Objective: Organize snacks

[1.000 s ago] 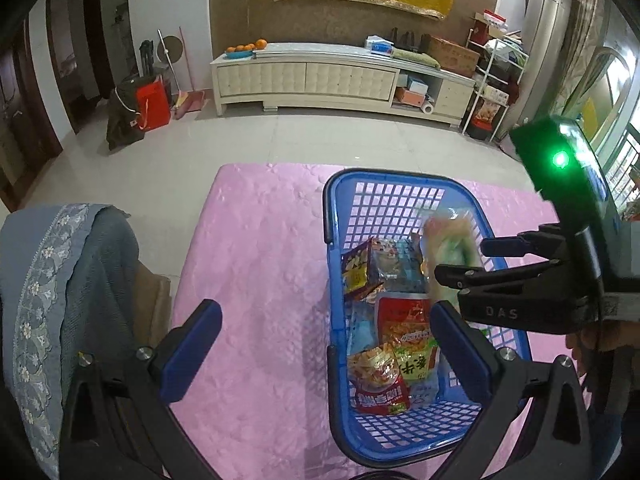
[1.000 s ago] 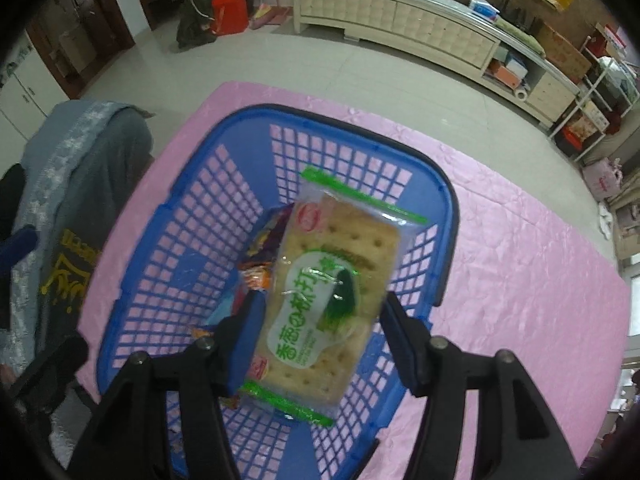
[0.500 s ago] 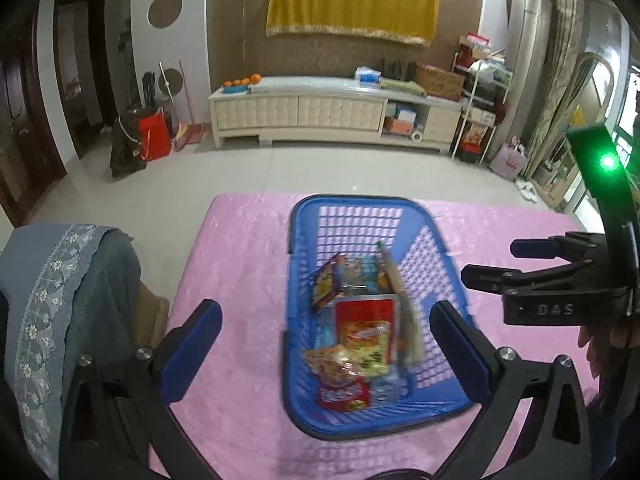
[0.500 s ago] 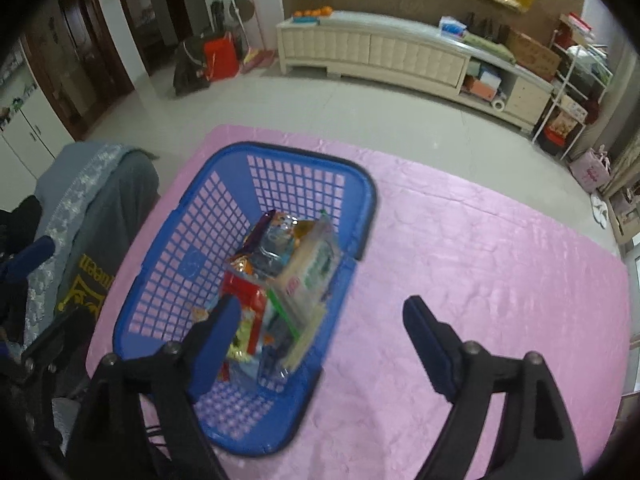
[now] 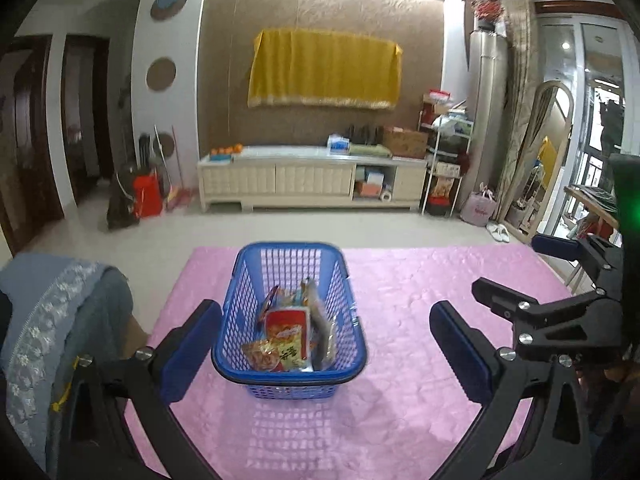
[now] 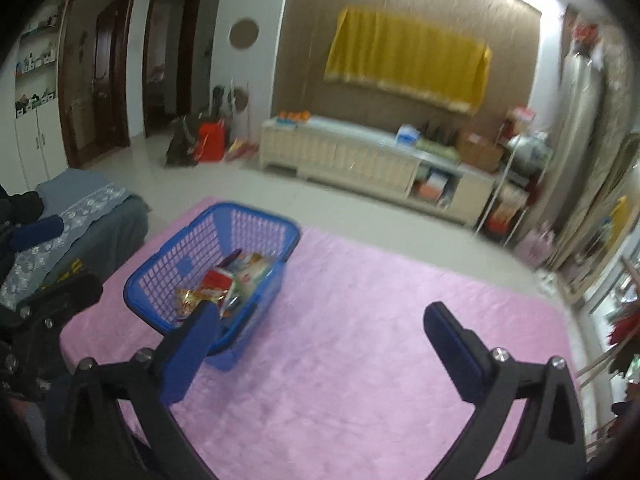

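A blue plastic basket (image 5: 344,280) stands on the pink tablecloth (image 5: 420,300), holding several snack packets (image 5: 286,338), the cracker pack among them leaning on its right wall. My left gripper (image 5: 324,340) is open and empty, drawn back in front of the basket. In the right wrist view the basket (image 6: 168,272) lies to the left. My right gripper (image 6: 324,340) has its jaws opening wide, with nothing between them, over bare cloth (image 6: 360,320). That right gripper (image 5: 556,268) also shows at the right edge of the left wrist view.
A chair draped in grey cloth (image 5: 68,312) stands at the table's left edge. Beyond the table lie tiled floor (image 5: 320,224), a white low cabinet (image 5: 312,176), and shelves and a mirror at the right.
The right gripper let go of the cracker pack, which dropped into the basket, and its jaws widened. Both grippers pulled back and rose, so the basket looks smaller and farther.
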Available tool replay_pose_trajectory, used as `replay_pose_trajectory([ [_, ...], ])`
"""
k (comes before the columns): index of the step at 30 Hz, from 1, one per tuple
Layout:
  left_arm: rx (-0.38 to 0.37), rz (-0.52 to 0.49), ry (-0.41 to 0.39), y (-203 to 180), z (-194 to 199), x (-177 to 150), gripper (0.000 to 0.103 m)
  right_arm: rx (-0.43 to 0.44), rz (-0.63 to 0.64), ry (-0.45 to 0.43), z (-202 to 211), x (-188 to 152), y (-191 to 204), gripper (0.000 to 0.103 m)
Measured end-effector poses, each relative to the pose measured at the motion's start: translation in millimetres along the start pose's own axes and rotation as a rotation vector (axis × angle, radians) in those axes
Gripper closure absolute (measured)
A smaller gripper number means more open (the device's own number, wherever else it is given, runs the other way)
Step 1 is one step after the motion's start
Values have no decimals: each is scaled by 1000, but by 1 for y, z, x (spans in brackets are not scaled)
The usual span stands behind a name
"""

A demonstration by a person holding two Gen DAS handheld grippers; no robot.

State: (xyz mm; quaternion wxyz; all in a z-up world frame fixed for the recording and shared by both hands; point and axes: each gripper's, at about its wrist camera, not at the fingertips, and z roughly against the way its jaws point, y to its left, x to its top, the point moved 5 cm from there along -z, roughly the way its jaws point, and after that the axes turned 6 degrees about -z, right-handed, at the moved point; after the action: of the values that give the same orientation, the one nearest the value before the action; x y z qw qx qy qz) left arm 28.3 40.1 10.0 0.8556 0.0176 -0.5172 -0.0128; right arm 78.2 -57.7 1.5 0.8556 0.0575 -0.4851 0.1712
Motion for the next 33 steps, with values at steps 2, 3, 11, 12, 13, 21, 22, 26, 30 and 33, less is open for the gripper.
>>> replay_pose_trajectory([
  [2,4,-15,-29,-12,16,2,0,-8,-16,-22,15,-1,-6,0],
  [3,3,-13,-37,-15,21,2,0,-6,-21,-31,23,-4,-8,0],
  [11,-14,33,-91,-34,58,-6,0,5,-63,-110,89,-22,-12,0],
  [12,-25,36,-90,-36,62,-7,0,13,-64,-114,96,-23,-12,0],
  [13,-22,34,-92,-37,65,-8,0,11,-65,-114,102,-25,-13,0],
  [21,-8,24,-105,-42,82,-12,0,-5,-103,-135,124,-32,-21,0],
  [22,-8,23,-104,-42,84,-13,0,-4,-109,-136,125,-33,-21,0],
  [26,-12,13,-107,-44,84,-16,0,-1,-119,-125,126,-40,-20,0],
  [30,-18,1,-106,-47,85,-19,0,2,-116,-117,128,-44,-17,0],
  [33,-23,-1,-101,-48,86,-23,0,12,-118,-110,130,-46,-15,0],
])
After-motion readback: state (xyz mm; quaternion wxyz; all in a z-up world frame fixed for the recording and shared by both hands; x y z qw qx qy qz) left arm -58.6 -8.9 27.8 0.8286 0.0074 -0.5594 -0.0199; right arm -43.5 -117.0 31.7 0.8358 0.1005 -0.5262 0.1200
